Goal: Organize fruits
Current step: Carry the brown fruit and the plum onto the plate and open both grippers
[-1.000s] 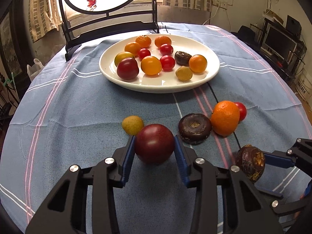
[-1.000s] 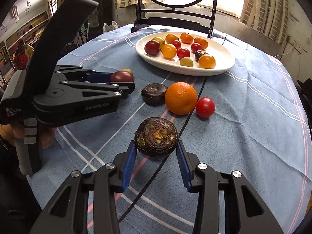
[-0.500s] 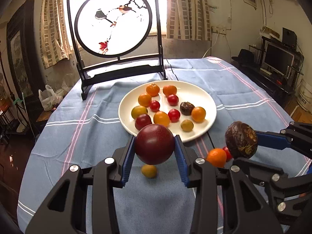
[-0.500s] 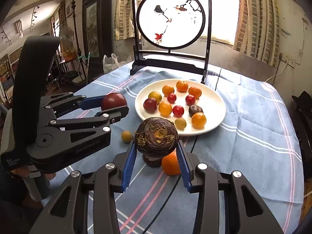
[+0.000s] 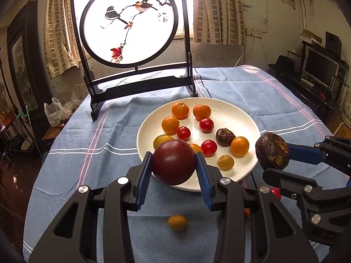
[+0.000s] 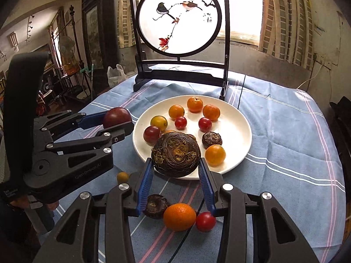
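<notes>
Now your left gripper [image 5: 174,168] clamps the smooth, slippery purple fruit [image 5: 174,161] and your right gripper [image 6: 176,167] the rough brown one [image 6: 176,154] — both gripped across their middles, near the plate [image 5: 245,118].

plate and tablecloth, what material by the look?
Plate: looks like glazed ceramic or porcelain; plain white, glossy, with soft reflections along the rim. Melamine can't be ruled out.
Tablecloth: woven fabric, probably cotton; matte blue with white and pink stripes, and it creases and drapes over the table edge.
</notes>
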Motion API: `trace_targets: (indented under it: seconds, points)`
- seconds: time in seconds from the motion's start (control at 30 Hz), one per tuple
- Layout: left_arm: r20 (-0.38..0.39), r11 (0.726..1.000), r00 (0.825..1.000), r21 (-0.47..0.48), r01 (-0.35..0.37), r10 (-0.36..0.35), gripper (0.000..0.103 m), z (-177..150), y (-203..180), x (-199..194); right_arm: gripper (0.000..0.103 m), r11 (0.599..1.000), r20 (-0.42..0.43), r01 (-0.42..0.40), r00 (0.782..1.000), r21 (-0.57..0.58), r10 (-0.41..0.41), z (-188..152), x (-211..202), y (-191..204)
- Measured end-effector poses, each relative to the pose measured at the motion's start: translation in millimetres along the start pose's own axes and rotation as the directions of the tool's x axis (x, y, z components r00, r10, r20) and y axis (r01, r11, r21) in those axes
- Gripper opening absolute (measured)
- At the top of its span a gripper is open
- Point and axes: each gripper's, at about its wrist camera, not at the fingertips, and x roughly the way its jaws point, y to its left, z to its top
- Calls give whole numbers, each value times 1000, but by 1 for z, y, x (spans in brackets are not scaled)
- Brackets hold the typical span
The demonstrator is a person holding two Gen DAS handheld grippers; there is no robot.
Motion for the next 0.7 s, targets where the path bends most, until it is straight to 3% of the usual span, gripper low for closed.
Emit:
trace_targets:
  seconds: [0.53, 0.7]
  points:
    - [-23, 999, 999, 44, -24, 25, 39, 23, 0, 47, 42, 1000, -28, 14, 1000, 4, -14, 36, 48, -18]
    - [-23, 1000, 1000, 11, -20, 20, 39, 32, 15, 54, 42, 1000, -20, 20, 1000, 24, -19, 44, 55, -27]
